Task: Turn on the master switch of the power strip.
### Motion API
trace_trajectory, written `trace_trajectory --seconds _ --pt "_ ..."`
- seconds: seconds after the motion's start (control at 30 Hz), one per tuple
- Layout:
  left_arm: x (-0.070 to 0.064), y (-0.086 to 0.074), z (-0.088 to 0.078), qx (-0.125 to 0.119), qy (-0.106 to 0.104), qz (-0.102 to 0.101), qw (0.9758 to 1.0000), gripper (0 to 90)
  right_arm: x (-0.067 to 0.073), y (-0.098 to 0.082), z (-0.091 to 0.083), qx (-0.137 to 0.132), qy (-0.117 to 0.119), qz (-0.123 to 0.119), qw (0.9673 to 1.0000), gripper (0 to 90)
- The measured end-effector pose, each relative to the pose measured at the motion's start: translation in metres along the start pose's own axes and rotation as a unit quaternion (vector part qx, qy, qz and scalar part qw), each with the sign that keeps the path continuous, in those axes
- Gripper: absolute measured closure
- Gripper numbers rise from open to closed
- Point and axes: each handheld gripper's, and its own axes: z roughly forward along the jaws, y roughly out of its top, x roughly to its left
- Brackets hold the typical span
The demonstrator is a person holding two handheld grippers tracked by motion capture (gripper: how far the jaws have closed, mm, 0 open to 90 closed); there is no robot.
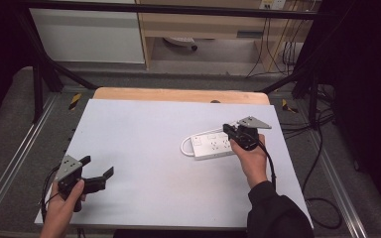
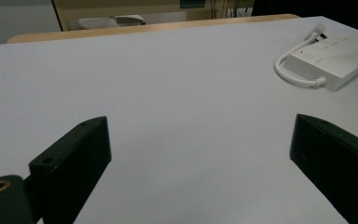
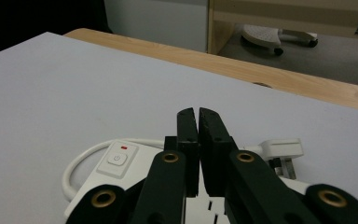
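A white power strip (image 1: 209,145) lies right of the table's middle, its short cord looped at the left end. In the right gripper view its switch end (image 3: 117,160) and white plug (image 3: 284,148) lie under and beyond the jaws. My right gripper (image 1: 227,129) hovers over the strip's right half, jaws pressed together (image 3: 198,114) with nothing visible between them. Near the front left corner my left gripper (image 1: 99,166) sits low over bare table, jaws wide apart (image 2: 199,125) and empty. From the left gripper view the strip (image 2: 338,58) is far off at upper right.
The white table top (image 1: 144,134) has a wooden edge (image 1: 178,94) at the back. Metal frame rails (image 1: 15,153) run along both sides. Black cables (image 1: 322,148) hang off the right side. A cabinet and a wheeled base stand on the floor behind.
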Motion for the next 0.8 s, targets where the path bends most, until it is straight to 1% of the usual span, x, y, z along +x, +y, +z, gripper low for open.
trace_trajectory --seconds 0.03,0.33,0.43,0.63,0.8 --pt "0.000 0.000 0.000 0.000 0.000 0.000 1.0000 5.4 0.001 0.000 0.005 0.002 0.000 0.000 1.0000 89.5" --pt "0.001 0.000 -0.001 0.001 0.002 0.002 1.0000 5.4 0.005 0.001 0.020 0.014 0.001 -0.001 0.9999 90.0" --pt "0.001 0.000 -0.001 0.000 0.003 0.002 1.0000 5.4 0.009 0.001 0.027 0.020 0.003 -0.004 0.9998 90.0" --pt "0.002 0.000 -0.001 -0.001 0.004 0.001 1.0000 5.4 0.012 0.000 0.036 0.028 0.004 -0.004 0.9996 90.0" --pt "0.003 0.000 -0.001 -0.001 0.011 -0.002 0.9999 5.4 0.015 0.000 0.043 0.037 0.008 -0.003 0.9993 90.0"
